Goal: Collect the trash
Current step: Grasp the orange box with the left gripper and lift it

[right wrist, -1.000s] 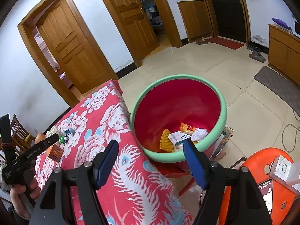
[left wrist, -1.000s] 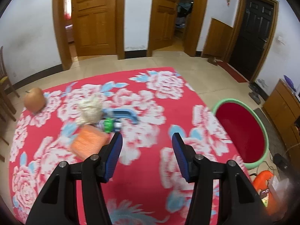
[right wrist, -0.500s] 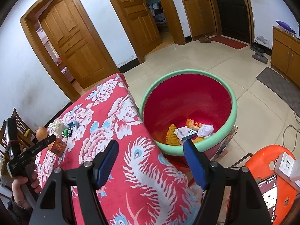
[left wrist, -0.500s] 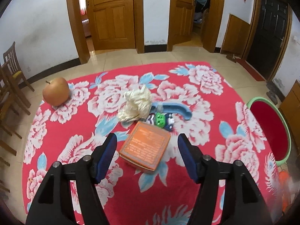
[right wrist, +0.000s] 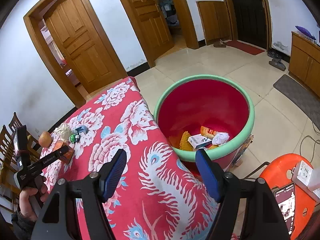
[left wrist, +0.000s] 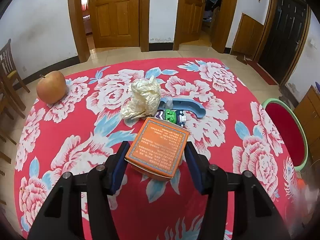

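The orange box (left wrist: 159, 149) lies flat on the red flowered tablecloth (left wrist: 80, 132), and the left gripper (left wrist: 156, 158) has it between its two blue pads (left wrist: 120, 166). The jaws are closing on the box; the left pad seems to touch its edge, but on the right side it is hard to tell if there is contact. Just behind the box are a small green toy (left wrist: 171, 117), a blue curved piece (left wrist: 190, 105) and a crumpled paper ball (left wrist: 145, 100). An apple (left wrist: 51, 87) stands well apart, at the far left. The right gripper (right wrist: 161, 172) is wide and empty, above the table edge, near the red bin (right wrist: 204, 108) with green rim, which already holds some trash.
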### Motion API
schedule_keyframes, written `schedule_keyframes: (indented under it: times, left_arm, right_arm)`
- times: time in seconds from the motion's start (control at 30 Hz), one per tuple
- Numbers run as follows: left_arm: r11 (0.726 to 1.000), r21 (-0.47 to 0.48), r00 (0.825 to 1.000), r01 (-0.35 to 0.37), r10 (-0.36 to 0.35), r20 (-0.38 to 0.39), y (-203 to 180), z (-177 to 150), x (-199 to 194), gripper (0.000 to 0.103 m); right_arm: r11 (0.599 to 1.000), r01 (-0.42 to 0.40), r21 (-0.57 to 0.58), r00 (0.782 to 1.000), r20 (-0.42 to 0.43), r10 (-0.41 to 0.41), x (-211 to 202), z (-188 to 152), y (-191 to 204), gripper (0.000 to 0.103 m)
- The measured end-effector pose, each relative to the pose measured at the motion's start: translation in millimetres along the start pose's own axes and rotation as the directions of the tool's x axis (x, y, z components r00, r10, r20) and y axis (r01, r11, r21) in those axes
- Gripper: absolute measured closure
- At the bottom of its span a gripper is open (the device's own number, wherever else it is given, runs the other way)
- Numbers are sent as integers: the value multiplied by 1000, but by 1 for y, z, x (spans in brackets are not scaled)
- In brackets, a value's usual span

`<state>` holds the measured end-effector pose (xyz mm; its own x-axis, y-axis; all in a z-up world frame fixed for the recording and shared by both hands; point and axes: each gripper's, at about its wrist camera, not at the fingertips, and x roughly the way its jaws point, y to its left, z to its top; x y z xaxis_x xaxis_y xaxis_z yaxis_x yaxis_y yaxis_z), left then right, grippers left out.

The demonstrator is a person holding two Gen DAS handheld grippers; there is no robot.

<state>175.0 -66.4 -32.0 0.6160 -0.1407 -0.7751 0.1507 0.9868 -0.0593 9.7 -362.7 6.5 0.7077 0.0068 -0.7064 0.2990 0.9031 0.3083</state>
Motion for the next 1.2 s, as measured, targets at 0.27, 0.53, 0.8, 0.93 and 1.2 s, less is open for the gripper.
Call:
schedule_keyframes:
  times: [0.27, 0.53, 0.8, 0.93, 1.2]
  left_arm:
    - [1000, -19, 999, -9, 10, 39, 14, -5, -30, 47]
    - [998, -49, 994, -46, 51, 99, 39, -8, -64, 47]
    - [990, -125, 989, -66, 81, 120, 73, -12, -84, 47]
    - [983, -159, 985, -90, 112, 131, 86, -11, -87, 47]
    - [965, -235, 983, -116, 145, 114, 106, -6, -69, 47]
  right_arm:
    - [1000, -20, -18, 1000, 22, 20, -14, -4, 12, 29]
    - [996, -43, -74, 998, 45, 46, -28, -7, 38, 29]
    - [980, -114, -160, 992, 33, 121, -30, 1, 86, 29]
    - [969, -156, -193, 987, 12, 161, -23, 2, 110, 29]
    - [948, -214, -237, 977, -41, 210, 9, 7, 155, 29]
